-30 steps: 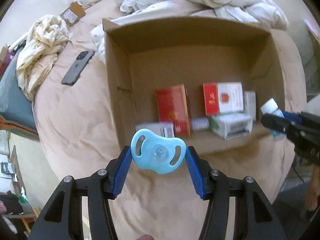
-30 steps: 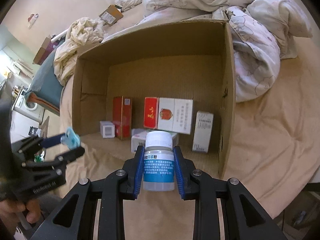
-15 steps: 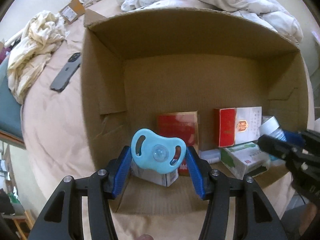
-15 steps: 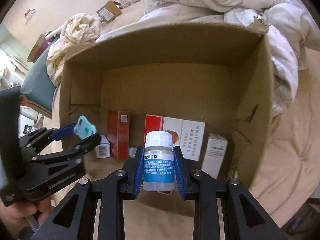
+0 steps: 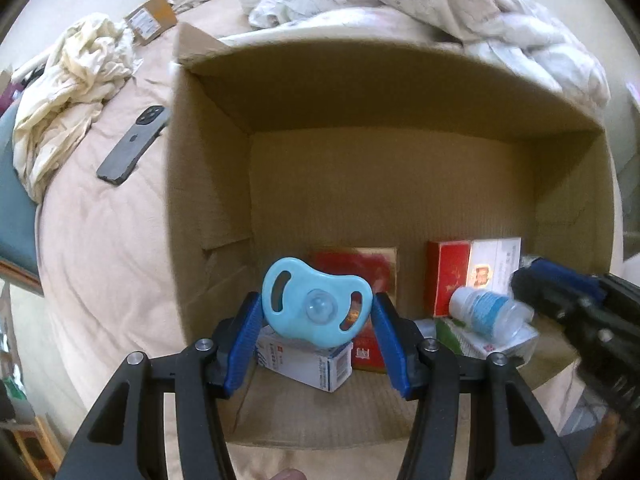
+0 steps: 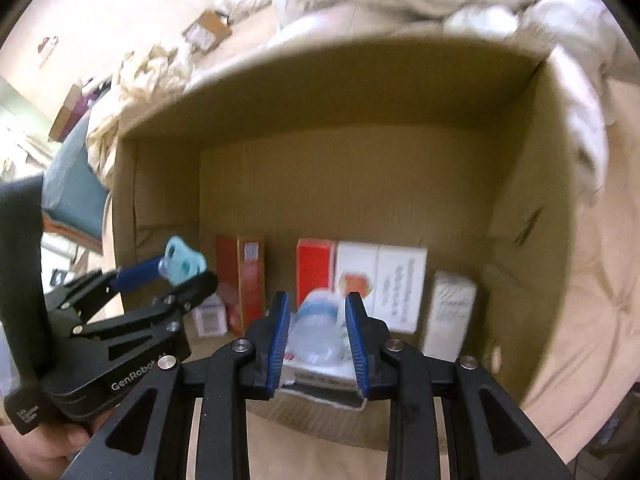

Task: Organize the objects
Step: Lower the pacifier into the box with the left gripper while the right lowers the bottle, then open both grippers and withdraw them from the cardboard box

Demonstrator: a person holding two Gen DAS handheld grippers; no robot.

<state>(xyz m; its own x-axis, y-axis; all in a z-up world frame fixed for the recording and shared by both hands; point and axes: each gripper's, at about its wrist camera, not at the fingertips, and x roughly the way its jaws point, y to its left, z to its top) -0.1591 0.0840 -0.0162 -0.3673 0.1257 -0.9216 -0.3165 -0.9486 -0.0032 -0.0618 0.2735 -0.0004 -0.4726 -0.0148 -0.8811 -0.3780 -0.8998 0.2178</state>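
Left wrist view: pacifier (image 5: pixel 288 292) held in L gripper (image 5: pixel 316 314) over cardboard box (image 5: pixel 360 184), not yet dropped; R gripper (image 6: pixel 316 320) fingers narrow, bottle (image 5: pixel 486 312) tilted on boxed cartons (image 5: pixel 450 280), grip unclear; phone (image 5: pixel 134 144) on bed, unsorted.

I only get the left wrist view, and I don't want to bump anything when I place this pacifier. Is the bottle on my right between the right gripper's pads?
Observer: Yes. The right wrist view shows the bottle between the right gripper pads, though blurred.
Operator: What stands behind that gripper, at the row's right end?
Observer: A white box, upright, beside the red-and-white carton.
Operator: How deep is my pacifier held?
Observer: From the side, the pacifier sits at the very tips of the left gripper.
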